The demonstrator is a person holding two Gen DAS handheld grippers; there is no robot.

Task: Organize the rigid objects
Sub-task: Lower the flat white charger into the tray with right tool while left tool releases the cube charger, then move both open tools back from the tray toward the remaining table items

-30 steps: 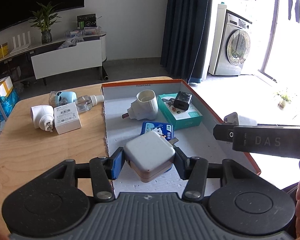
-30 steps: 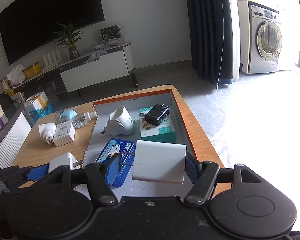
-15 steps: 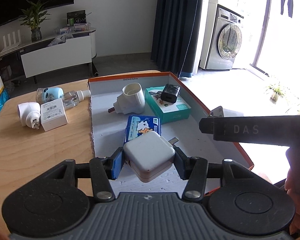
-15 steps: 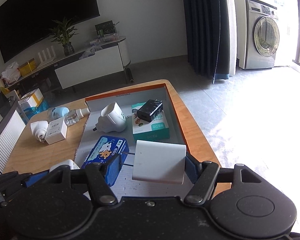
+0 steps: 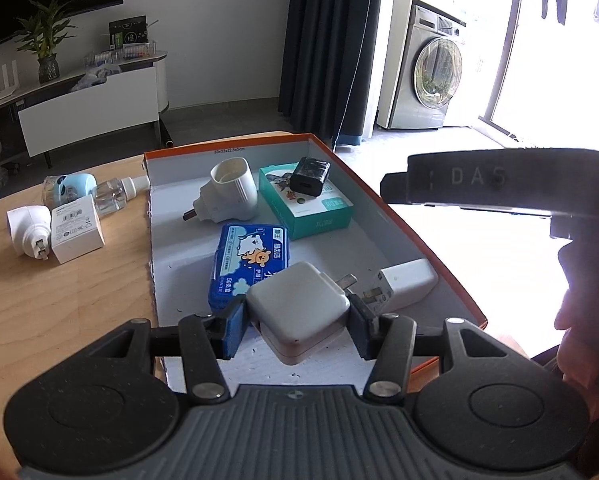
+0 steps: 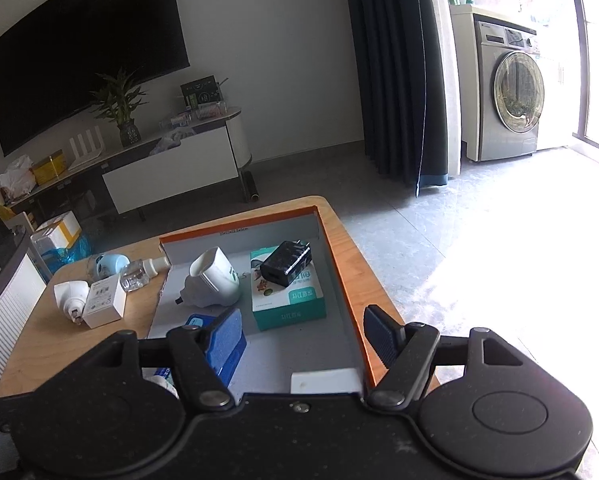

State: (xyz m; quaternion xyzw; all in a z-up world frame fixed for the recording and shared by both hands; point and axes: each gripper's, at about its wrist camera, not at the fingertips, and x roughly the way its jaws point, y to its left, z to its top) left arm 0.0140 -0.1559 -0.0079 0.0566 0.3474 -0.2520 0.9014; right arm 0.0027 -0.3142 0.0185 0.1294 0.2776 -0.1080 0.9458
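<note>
My left gripper (image 5: 297, 320) is shut on a white square charger (image 5: 297, 308), held just above the near end of the orange-rimmed box (image 5: 179, 256). A second white charger (image 5: 405, 286) lies in the box's near right corner, prongs towards the held one. My right gripper (image 6: 303, 340) hangs above that corner with its jaws opening and nothing between them; the white charger (image 6: 325, 380) shows just below it. Seen from the left wrist, the right gripper (image 5: 499, 184) is a black bar at the right.
Inside the box lie a blue pack (image 5: 249, 258), a white socket adapter (image 5: 229, 192) and a teal carton (image 5: 311, 208) with a black charger (image 5: 310, 174) on top. Left on the wooden table sit a white carton (image 5: 77, 228), a white plug (image 5: 25, 230) and a clear bottle (image 5: 113, 196).
My right gripper has let go of the flat white charger, which now rests in the box's near right corner. The left gripper keeps its grip on the square charger.
</note>
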